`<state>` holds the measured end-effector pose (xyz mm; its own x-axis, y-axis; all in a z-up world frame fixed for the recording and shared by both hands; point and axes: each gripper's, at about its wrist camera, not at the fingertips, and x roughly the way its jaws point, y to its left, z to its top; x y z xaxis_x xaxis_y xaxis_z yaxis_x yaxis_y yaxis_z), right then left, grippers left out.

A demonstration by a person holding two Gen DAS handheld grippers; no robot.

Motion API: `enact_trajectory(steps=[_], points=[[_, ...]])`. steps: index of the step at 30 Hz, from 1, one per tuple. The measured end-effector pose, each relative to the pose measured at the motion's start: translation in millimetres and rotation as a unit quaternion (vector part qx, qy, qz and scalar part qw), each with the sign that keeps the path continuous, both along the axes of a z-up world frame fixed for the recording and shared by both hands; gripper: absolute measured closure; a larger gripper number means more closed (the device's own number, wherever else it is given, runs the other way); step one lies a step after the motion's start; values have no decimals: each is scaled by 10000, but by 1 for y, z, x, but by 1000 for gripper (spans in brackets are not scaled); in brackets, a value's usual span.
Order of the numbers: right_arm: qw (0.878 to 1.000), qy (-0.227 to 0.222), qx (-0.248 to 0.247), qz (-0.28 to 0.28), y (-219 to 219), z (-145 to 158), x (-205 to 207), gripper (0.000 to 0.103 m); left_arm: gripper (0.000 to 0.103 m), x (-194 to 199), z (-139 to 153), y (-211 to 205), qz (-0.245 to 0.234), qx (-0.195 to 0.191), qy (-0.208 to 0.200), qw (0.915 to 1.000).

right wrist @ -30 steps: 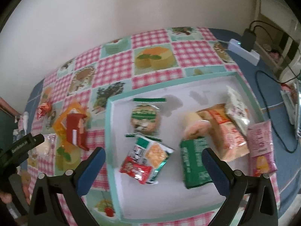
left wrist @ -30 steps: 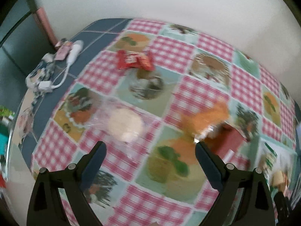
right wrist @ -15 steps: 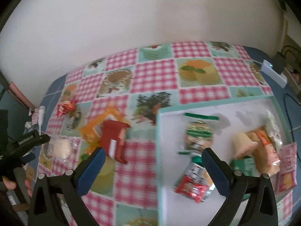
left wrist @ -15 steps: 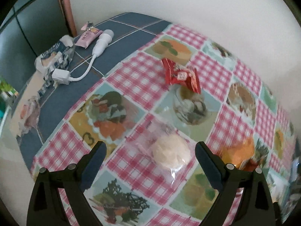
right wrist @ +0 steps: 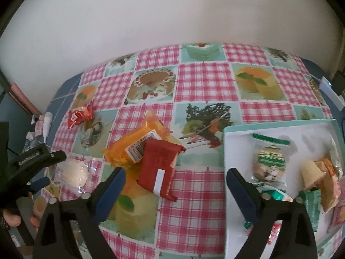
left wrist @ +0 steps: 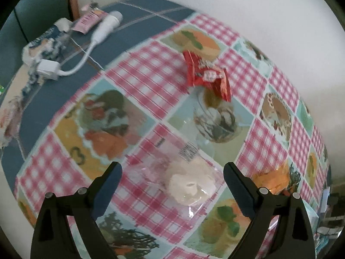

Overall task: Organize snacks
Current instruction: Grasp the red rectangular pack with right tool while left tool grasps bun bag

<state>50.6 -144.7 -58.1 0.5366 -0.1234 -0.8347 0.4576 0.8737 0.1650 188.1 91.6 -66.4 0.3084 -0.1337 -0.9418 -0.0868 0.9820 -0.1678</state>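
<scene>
The left gripper hovers low over the surface, jaws spread wide around a clear-wrapped white bun. The right gripper, likewise spread and empty, hangs above a dark red packet overlapping an orange one, beside the tray of snacks.

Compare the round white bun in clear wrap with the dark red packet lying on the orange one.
The white bun shows through a clear wrapper; the dark red packet is opaque, its contents hidden. The bun is round; the red packet is rectangular with a white strip. The bun lies flat on the tablecloth between the open left gripper fingers; the red packet leans on the orange packet, nearer the open right gripper. Both are still outside the tray.
</scene>
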Motion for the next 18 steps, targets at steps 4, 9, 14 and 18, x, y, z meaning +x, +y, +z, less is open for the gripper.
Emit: enact_trajectory(steps=[4,9,14,18], points=[[9999,161,42,18,3,-13,11,19,8,3,-11,-7,-45,49,114,9999],[9994,328,32,85,8,-26,23,24,8,7,-16,-13,-103,150,153,9997],[9989,461,47,112,11,-37,33,28,8,9,-18,-15,-119,253,191,9994],[9983,569,35,149,14,-45,38,34,8,13,-26,-21,-175,345,363,9986]])
